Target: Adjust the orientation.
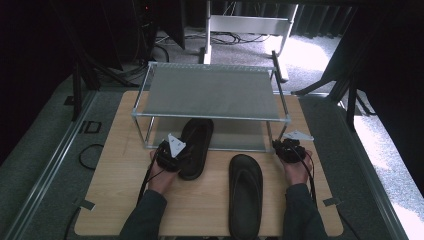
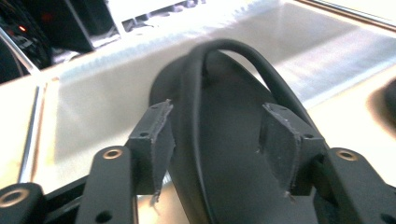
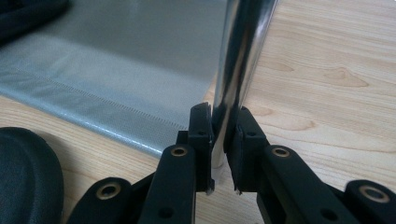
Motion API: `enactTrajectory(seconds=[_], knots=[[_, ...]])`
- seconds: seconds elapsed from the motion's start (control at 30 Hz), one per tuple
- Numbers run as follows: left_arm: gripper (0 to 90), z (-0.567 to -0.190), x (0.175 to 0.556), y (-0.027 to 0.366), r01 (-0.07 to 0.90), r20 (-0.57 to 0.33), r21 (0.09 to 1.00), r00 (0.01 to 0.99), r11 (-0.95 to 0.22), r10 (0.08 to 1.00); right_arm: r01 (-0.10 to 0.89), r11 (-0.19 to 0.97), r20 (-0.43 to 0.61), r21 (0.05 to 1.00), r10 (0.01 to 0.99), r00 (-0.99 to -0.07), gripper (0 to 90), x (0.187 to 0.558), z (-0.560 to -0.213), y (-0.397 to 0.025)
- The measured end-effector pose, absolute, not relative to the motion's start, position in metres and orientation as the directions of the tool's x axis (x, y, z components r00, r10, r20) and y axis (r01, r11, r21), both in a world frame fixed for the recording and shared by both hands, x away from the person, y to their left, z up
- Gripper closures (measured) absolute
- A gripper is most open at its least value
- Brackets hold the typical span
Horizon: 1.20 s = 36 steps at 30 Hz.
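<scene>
Left hand-held gripper (image 1: 172, 156): at the left of the worktop (image 1: 125, 200), jaws spread wide and set to either side of the left sandal (image 1: 196, 147). In the left gripper view the two pads (image 2: 156, 142) flank the sandal (image 2: 224, 154) across its sole and strap; whether both pads press on it cannot be told, so the hold reads as loose or not yet closed. The sandal's toe already lies under the front edge of the shoe rack (image 1: 212, 92), on the lower shelf; its heel rests on the worktop.

Step in hand, as judged: sliding this sandal fully onto the lower shelf. To do it well, close the pads firmly across the sole, keep the sandal flat and low, and push straight in, clear of the left front leg.

Second sandal (image 1: 245, 192): lies on the worktop between the two hands, toe toward the rack, untouched.

Right hand-held gripper (image 1: 289, 148): at the rack's right front corner, jaws nearly closed on the chrome leg (image 3: 236, 70), pads against both sides. Judged purpose: steadying the rack against the push; the grip should be kept firm.
</scene>
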<state>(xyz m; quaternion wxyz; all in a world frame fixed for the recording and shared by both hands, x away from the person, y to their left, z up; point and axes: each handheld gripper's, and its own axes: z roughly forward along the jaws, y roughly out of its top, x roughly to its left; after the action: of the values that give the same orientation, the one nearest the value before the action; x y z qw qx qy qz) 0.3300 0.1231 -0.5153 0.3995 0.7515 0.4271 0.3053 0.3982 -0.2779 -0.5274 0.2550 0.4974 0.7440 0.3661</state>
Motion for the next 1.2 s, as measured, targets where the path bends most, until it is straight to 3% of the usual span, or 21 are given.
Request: enactTrajectory(seconds=[0.47,0.8,1.2], knots=[[31.0,-0.525,0.305,0.142,0.51,-0.015,0.815,0.492,-0.275,0.87,0.556,0.242,-0.017,0.795,0.925,-0.379,80.6,0.398,-0.529,-0.278],[17.3,-0.531,0.286,0.144,0.506,-0.023,0.806,0.546,-0.308,0.838,0.558,0.242,-0.014,0.794,0.925,-0.381,80.7,0.399,-0.529,-0.278],[15.7,-0.543,0.278,0.144,0.52,-0.011,0.783,0.561,-0.342,0.828,0.56,0.242,-0.011,0.793,0.924,-0.383,80.7,0.399,-0.53,-0.279]])
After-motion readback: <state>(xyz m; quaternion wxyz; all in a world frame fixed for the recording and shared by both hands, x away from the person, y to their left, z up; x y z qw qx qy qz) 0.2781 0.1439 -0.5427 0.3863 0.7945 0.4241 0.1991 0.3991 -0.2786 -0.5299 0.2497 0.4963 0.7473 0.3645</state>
